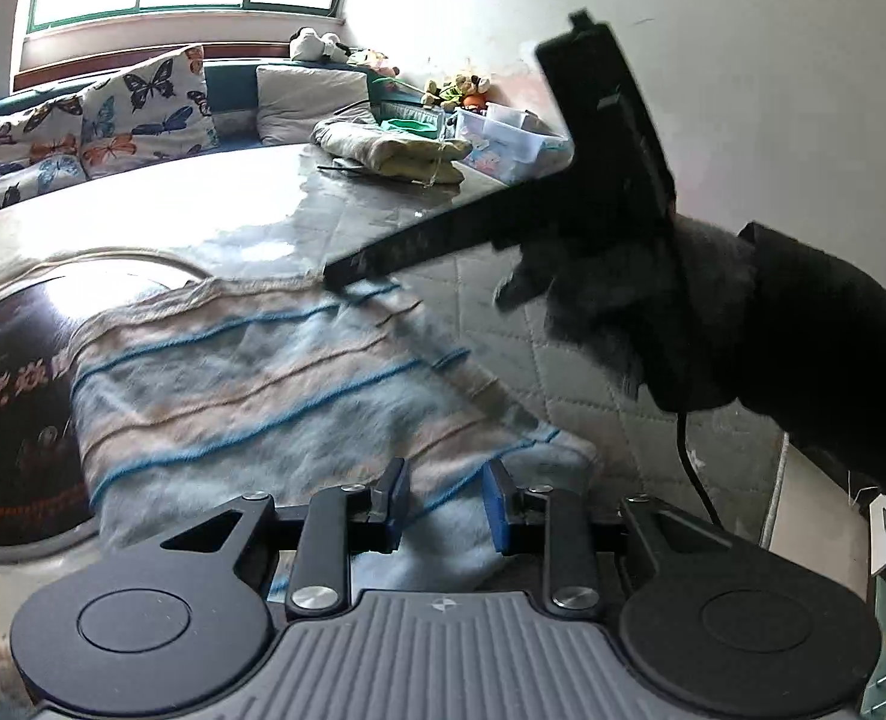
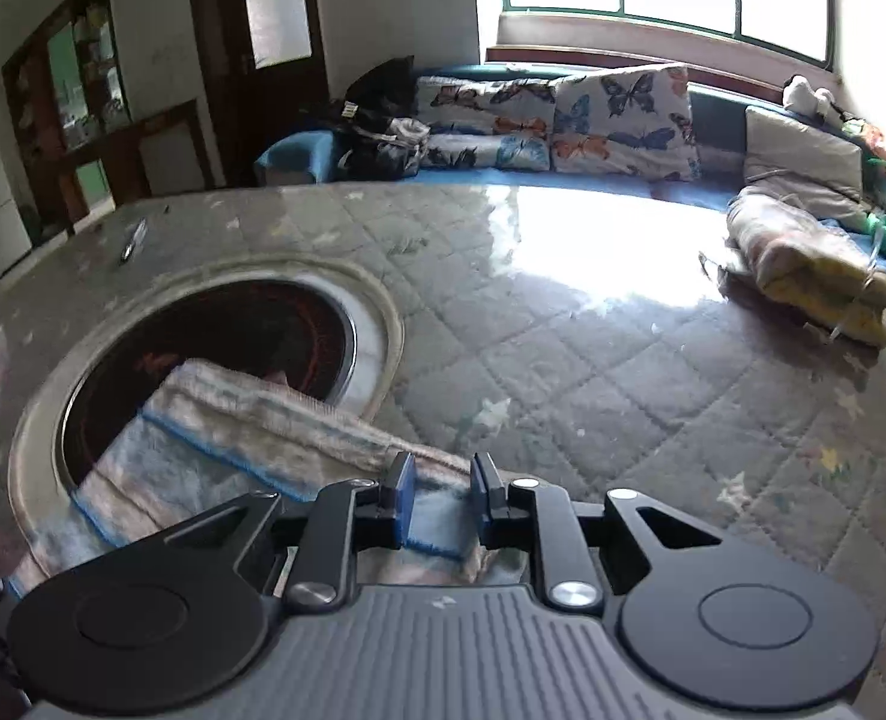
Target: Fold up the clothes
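Although the striped knit garment (image 1: 275,384) lies flat on the quilted table (image 1: 593,360), partly over the dark round inset (image 1: 11,396), it is judged soft, light and limp. The left gripper (image 1: 446,501) is seen parted and empty above the near edge; the right gripper (image 2: 440,495) is narrowly parted with cloth between its pads, clamping unconfirmed. Hems and corners are recommended as holds.

Striped garment (image 1: 275,372) on table (image 2: 623,360), partly over round inset (image 2: 233,324).
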A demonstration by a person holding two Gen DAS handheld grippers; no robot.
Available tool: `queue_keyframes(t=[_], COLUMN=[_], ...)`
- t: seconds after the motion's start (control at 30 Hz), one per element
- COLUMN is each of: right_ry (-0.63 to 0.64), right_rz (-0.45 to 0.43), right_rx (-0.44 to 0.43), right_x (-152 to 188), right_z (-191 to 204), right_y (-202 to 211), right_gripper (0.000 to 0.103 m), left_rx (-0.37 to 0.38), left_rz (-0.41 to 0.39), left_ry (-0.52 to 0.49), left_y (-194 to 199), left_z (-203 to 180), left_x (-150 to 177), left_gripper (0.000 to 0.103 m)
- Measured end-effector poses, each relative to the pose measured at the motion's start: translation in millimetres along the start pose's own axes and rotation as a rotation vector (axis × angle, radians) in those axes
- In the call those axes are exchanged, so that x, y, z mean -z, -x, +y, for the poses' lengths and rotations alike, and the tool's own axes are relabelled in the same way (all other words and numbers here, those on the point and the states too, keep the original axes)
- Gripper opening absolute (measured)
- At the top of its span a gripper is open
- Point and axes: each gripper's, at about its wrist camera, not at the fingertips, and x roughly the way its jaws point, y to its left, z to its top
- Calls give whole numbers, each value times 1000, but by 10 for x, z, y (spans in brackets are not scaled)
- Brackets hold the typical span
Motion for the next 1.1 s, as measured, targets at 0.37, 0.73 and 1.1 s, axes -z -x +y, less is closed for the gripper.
queue_keyframes(t=[0.37,0.73,1.1], right_ry=[125,20,89], right_rz=[25,11,28], right_rx=[-109,-82,-112], right_x=[-139,-168,431], right_z=[506,225,443], right_y=[-212,-66,527], right_gripper=[18,19,20], left_rx=[13,10,-87], left_rz=[7,-13,-30], left_ry=[25,45,92], left_y=[-16,43,370], left_z=[-8,58,292], left_x=[58,44,189], left_gripper=[33,33,33])
